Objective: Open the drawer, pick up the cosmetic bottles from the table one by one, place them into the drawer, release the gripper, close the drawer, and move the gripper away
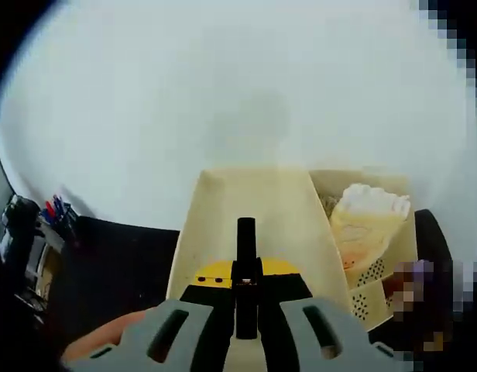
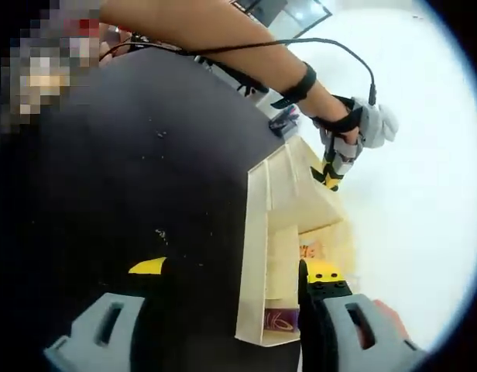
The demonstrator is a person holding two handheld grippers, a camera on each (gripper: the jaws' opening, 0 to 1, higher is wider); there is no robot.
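In the left gripper view, my left gripper (image 1: 246, 273) hangs over a cream drawer unit (image 1: 254, 194) that stands against a white wall. Its jaws are shut on a slim black bottle (image 1: 246, 236) that sticks up past the yellow tips. The right gripper view shows that same left gripper (image 2: 331, 177), held by a person's hand, above the far end of the unit (image 2: 258, 232). My right gripper (image 2: 237, 270) stands open, low over the black table, with one jaw on each side of the unit's near corner. A small item with purple print (image 2: 281, 318) lies in the unit's near, open part.
A perforated cream basket (image 1: 370, 275) holding a pale packet (image 1: 366, 217) sits to the right of the unit. Pens (image 1: 56, 209) and dark gear stand at the far left. The black table (image 2: 130, 194) is bare to the left. A cable (image 2: 246, 50) runs along the person's arm.
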